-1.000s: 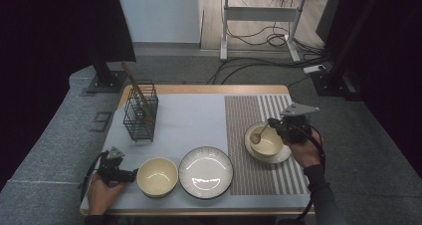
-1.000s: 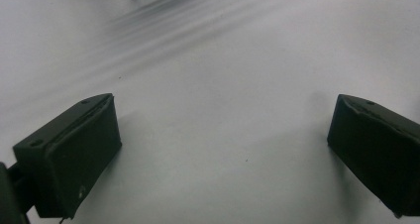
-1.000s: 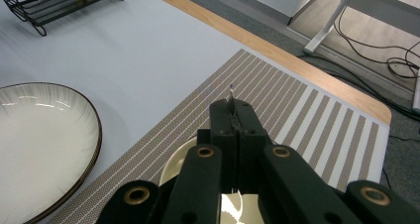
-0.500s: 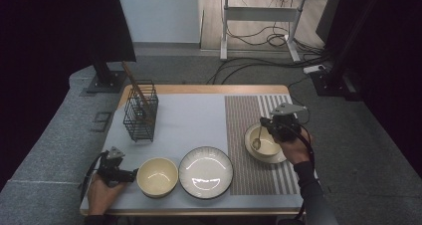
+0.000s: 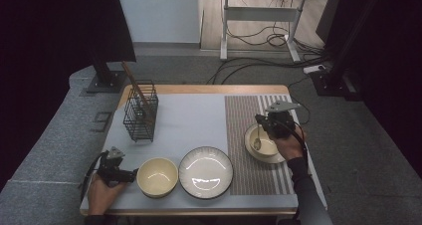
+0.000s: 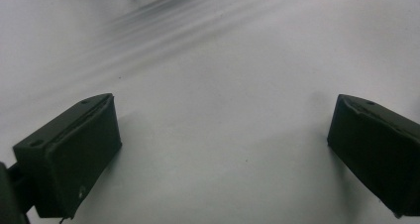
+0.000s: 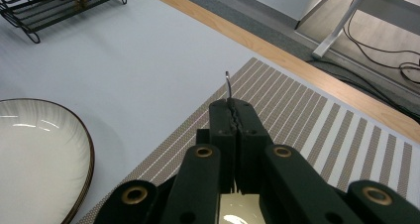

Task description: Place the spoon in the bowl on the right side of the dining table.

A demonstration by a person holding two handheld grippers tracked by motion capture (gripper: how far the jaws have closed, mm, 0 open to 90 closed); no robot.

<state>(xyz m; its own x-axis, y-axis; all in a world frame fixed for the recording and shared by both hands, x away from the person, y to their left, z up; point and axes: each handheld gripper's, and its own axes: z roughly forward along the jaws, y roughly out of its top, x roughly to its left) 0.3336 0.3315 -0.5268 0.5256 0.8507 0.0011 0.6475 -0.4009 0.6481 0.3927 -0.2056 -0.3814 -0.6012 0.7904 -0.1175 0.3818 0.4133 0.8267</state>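
A metal spoon stands with its scoop end inside a cream bowl on the striped placemat. My right gripper is above the bowl's far side, shut on the spoon's handle. In the right gripper view the jaws are pressed together and the thin handle tip sticks out past my right gripper. My left gripper rests on the white mat at the front left, beside another cream bowl. The left gripper has its jaws wide apart over bare mat, with nothing between them.
A glazed plate lies at front centre between the two bowls. A black wire basket with wooden sticks stands at the back left. The table's wooden edge runs behind the mats. A desk and cables are on the floor beyond.
My right gripper has shifted a little to the left and down over the bowl, the spoon still in it. The left gripper has stayed put.
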